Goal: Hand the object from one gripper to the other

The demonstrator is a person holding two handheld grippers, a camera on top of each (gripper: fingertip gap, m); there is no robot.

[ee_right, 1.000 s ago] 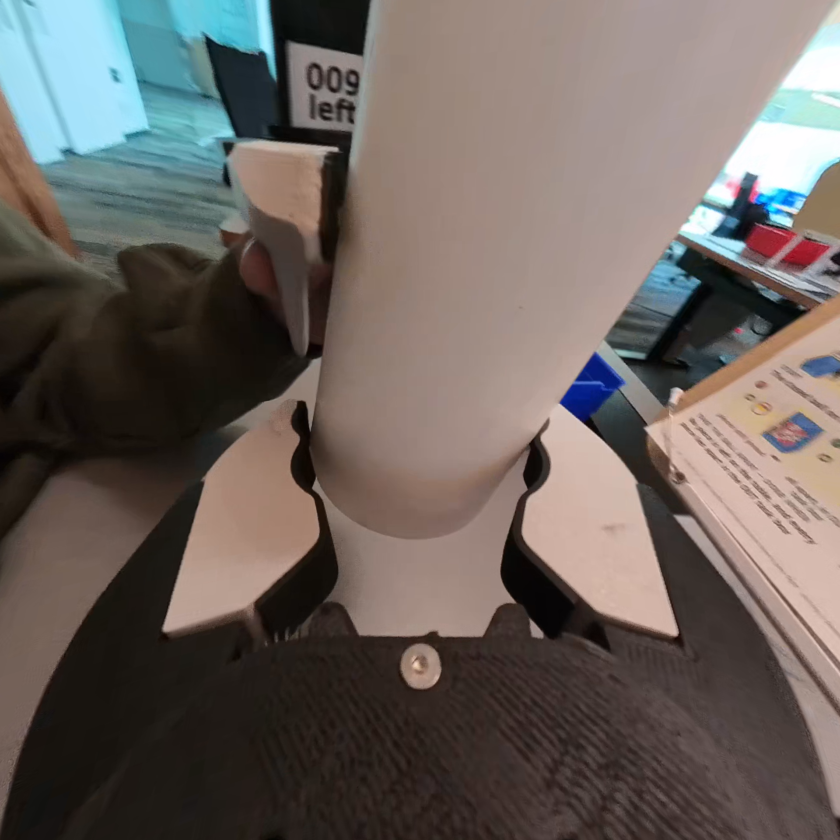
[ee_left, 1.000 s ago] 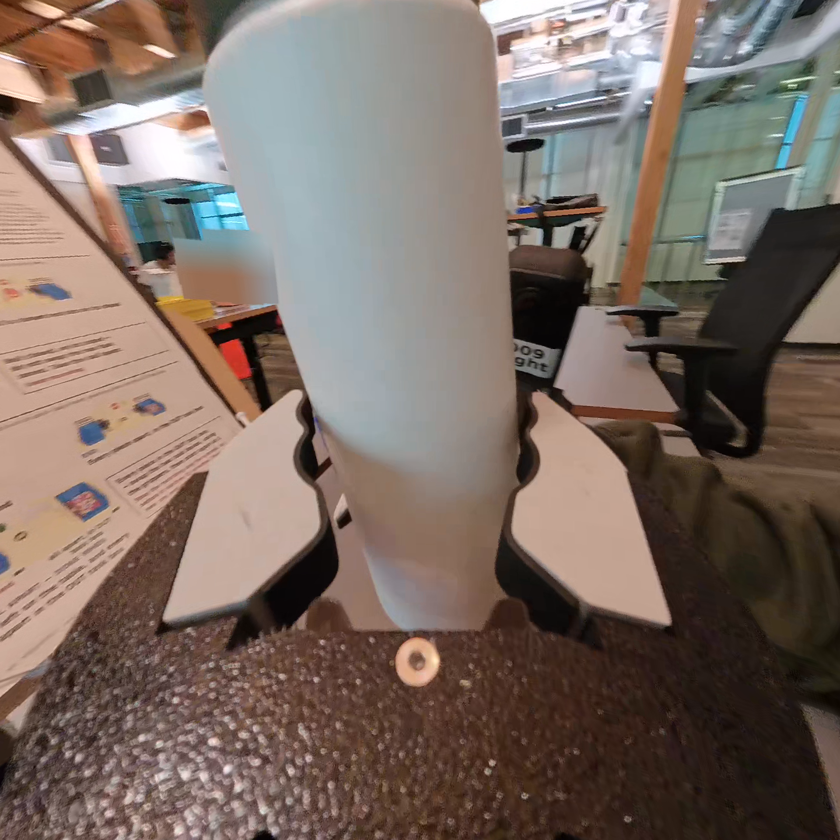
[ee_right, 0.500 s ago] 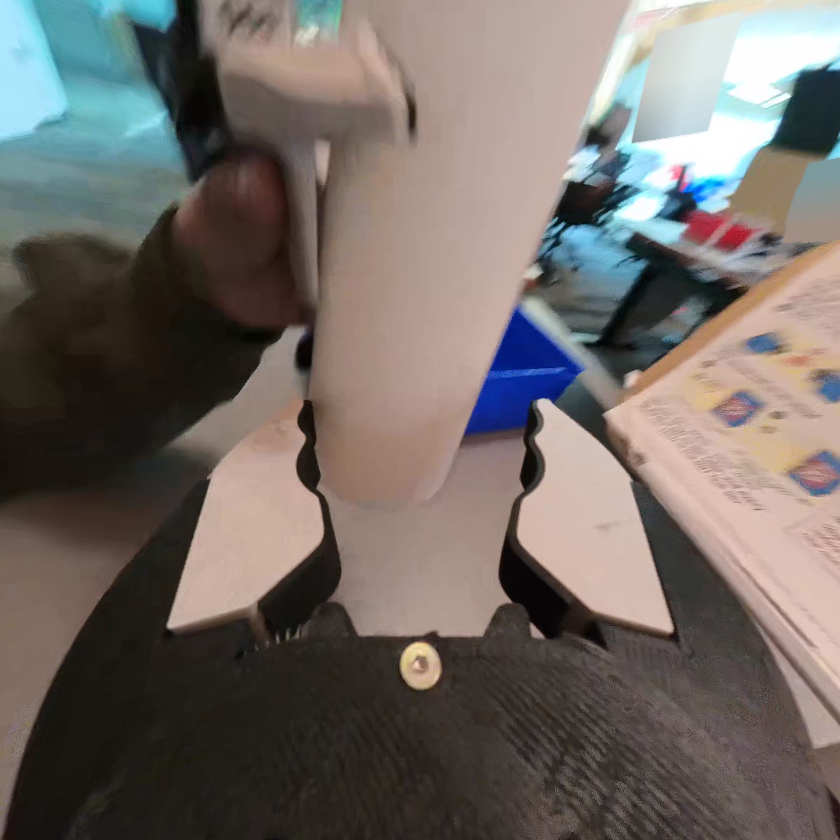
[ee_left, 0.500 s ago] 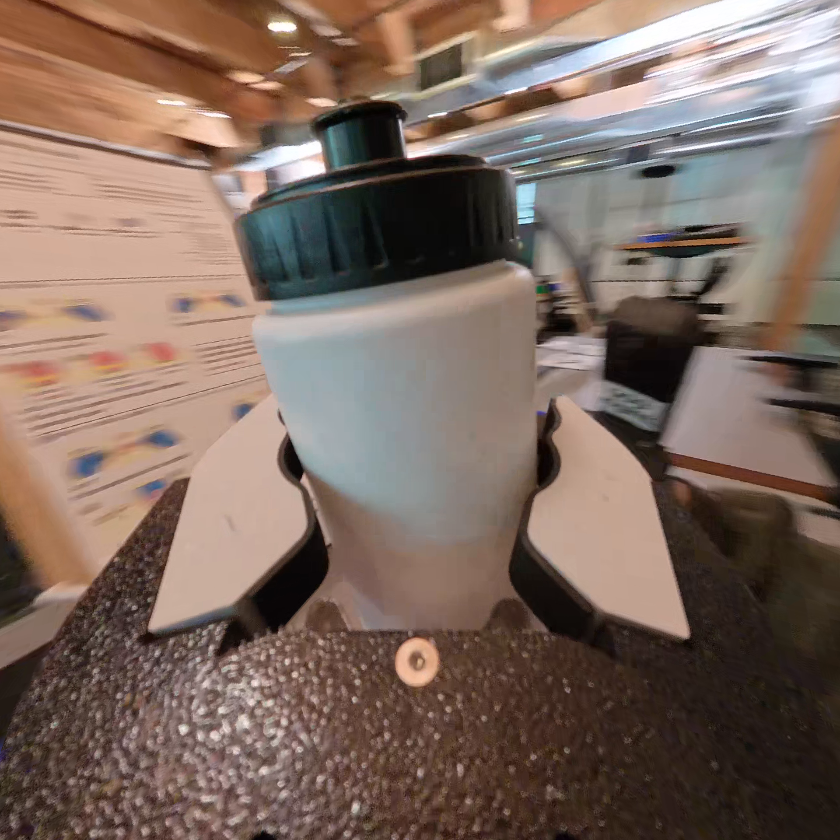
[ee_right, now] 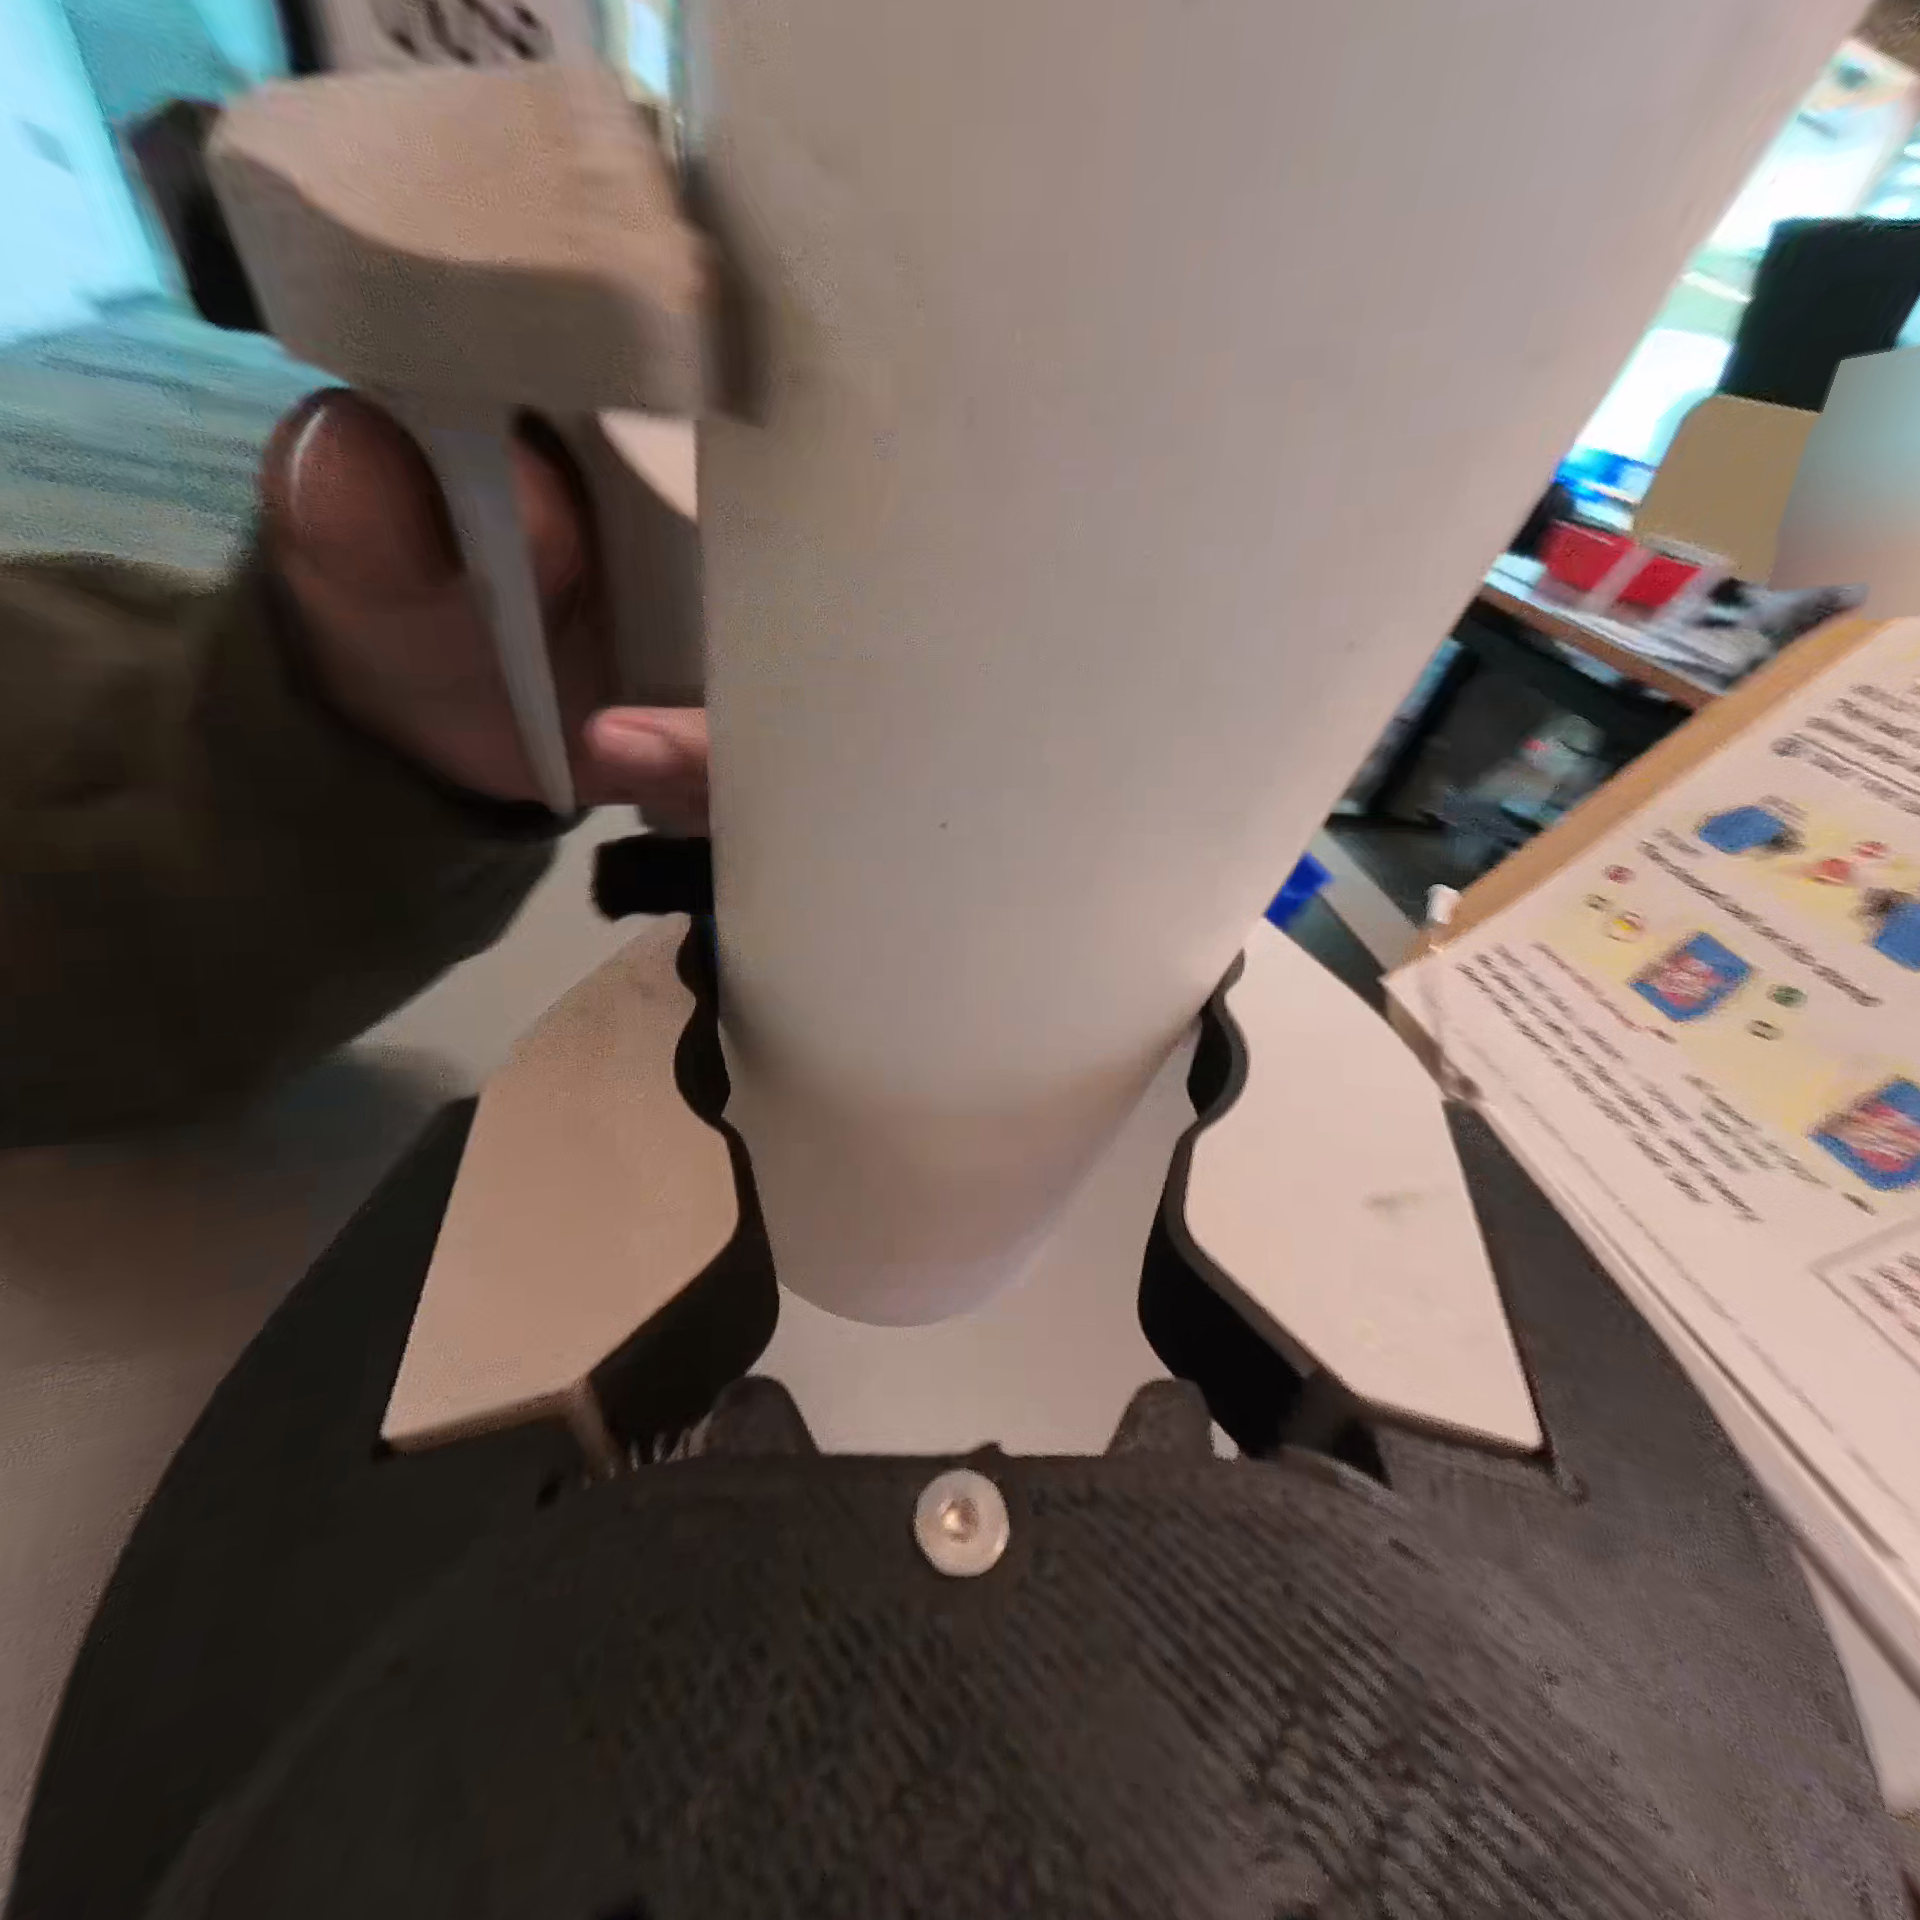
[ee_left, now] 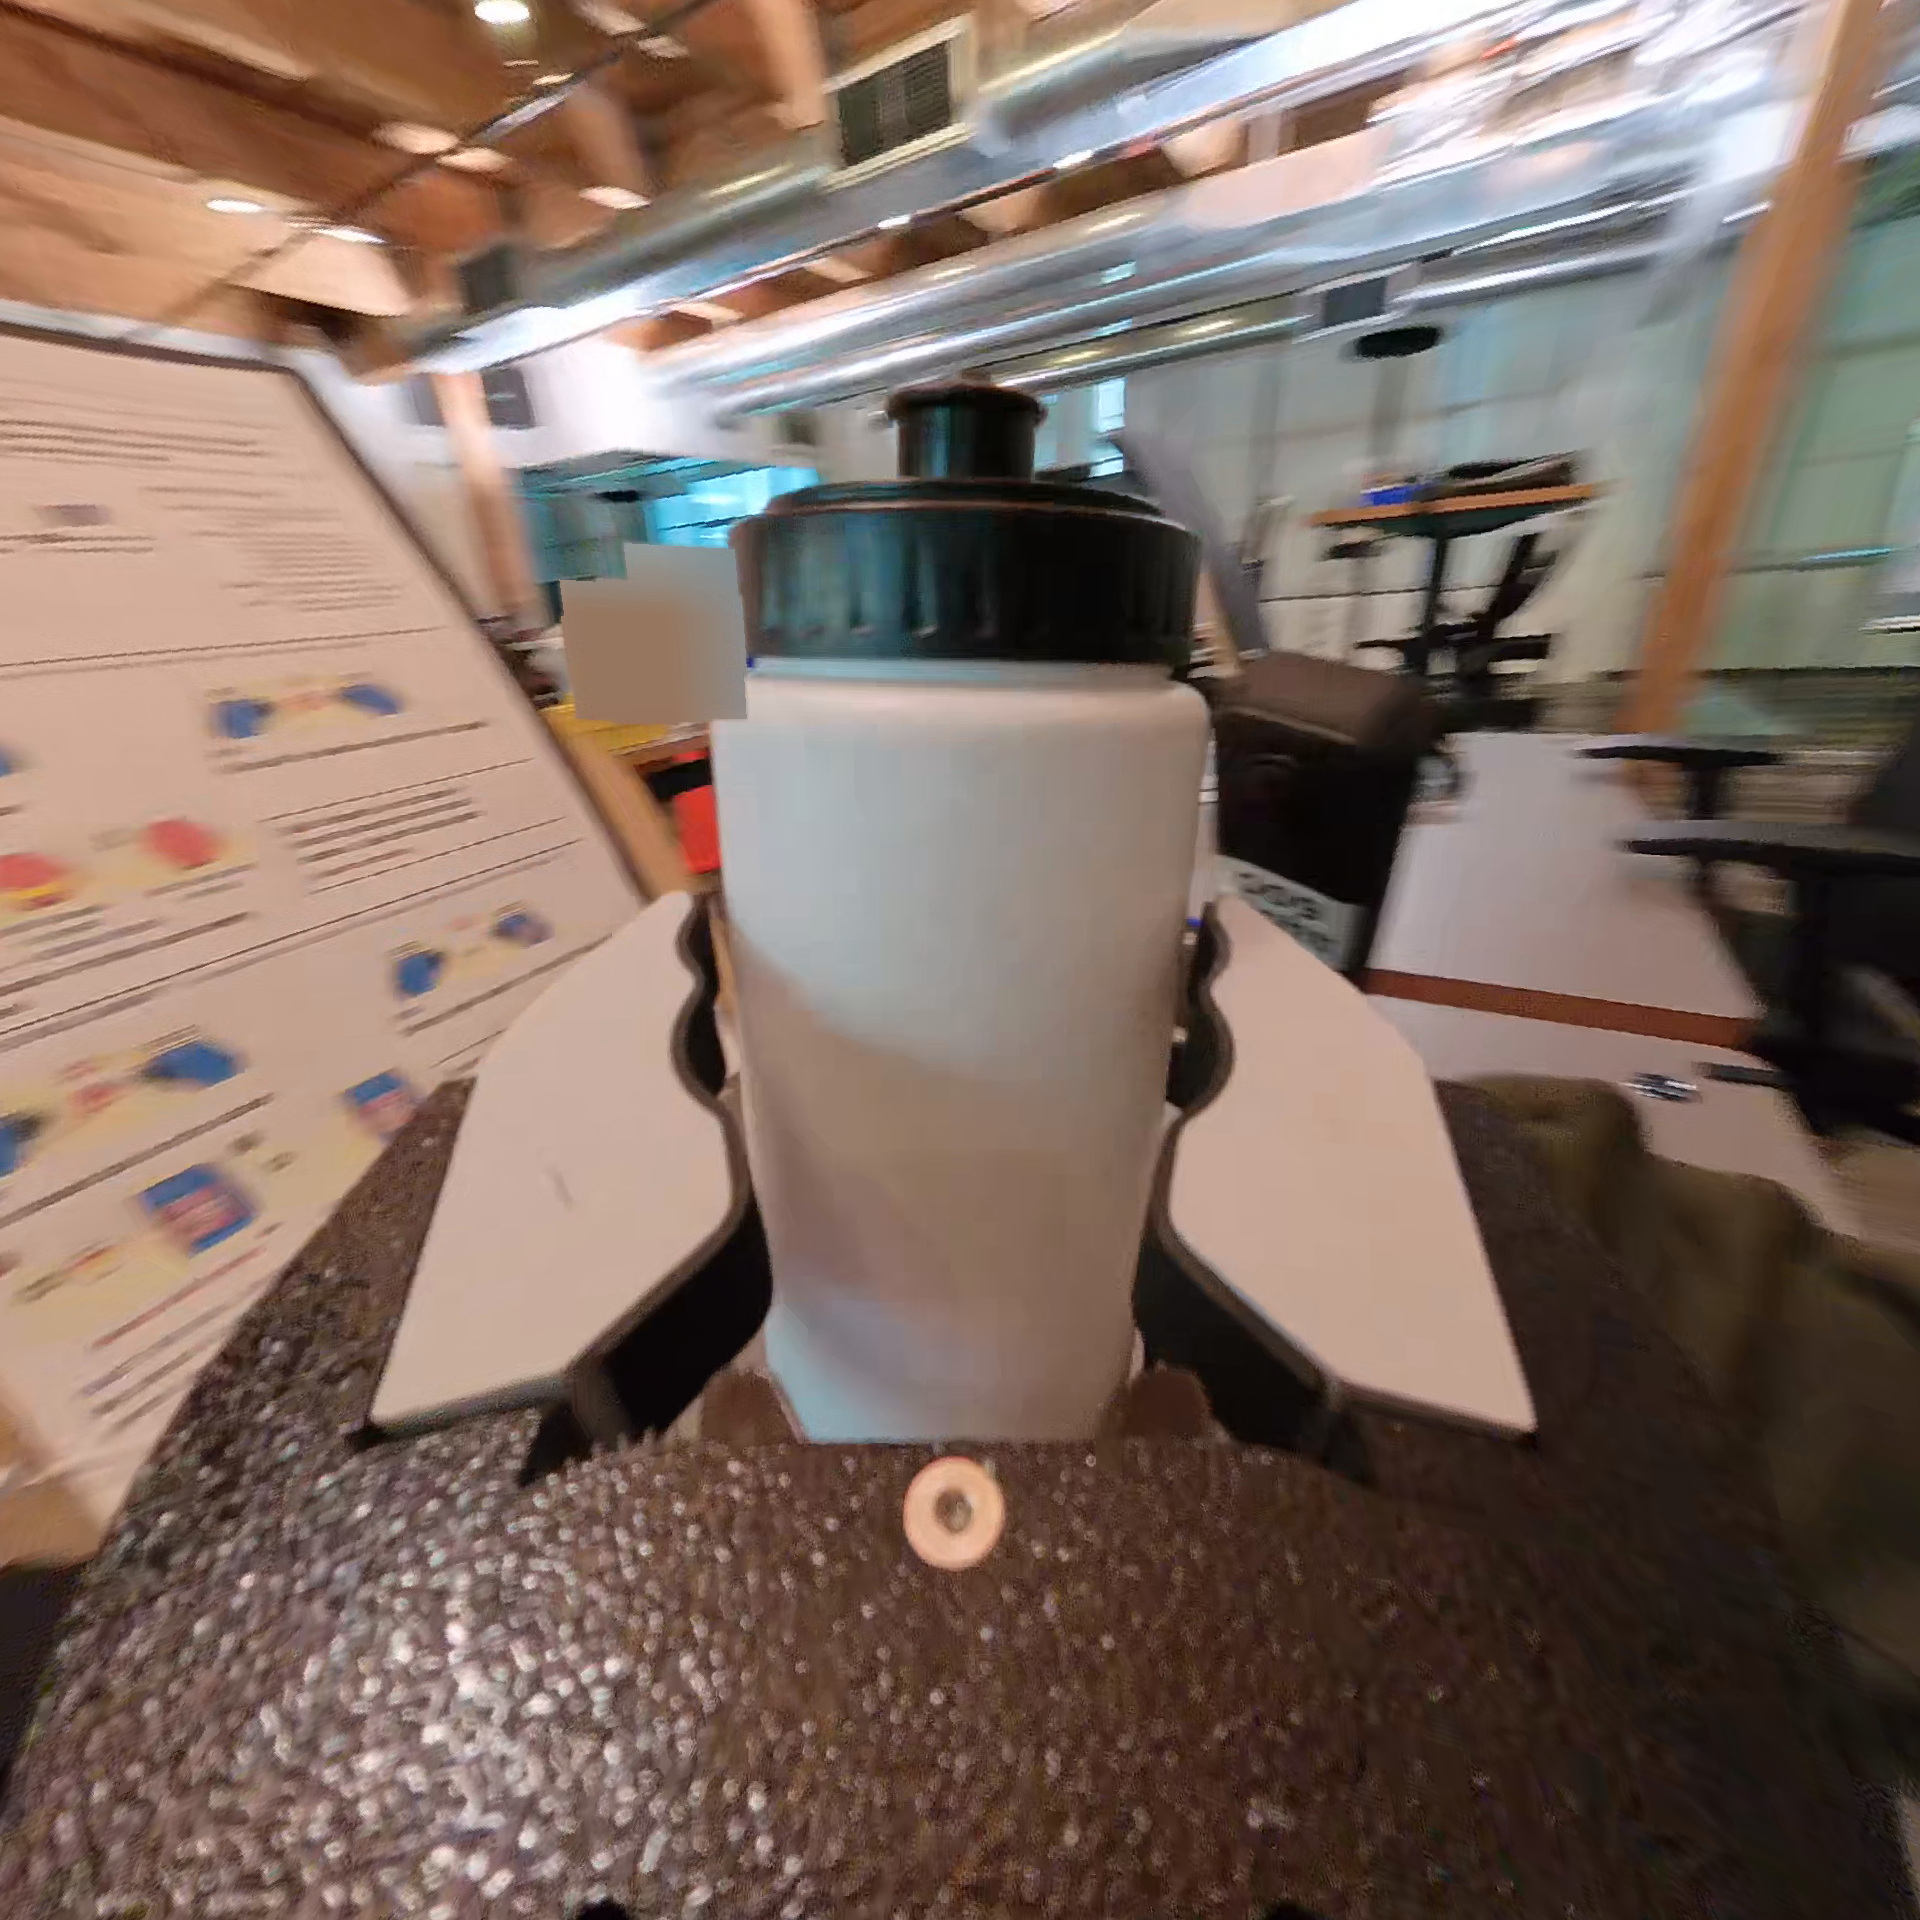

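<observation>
Left wrist view: the left gripper [ee_left: 951,1091], black with pale flat fingers, has its jaws pinching the lower body of an upright white plastic bottle with a black ribbed cap [ee_left: 961,935]. Beyond, at left, leans a printed instruction board [ee_left: 239,883]; an olive sleeve [ee_left: 1714,1299] shows at right. In the right wrist view, the right gripper [ee_right: 961,1122] has its jaws closed against the same bottle's [ee_right: 1091,520] rounded base, with the left gripper's finger [ee_right: 468,260] pressed higher on its side.
</observation>
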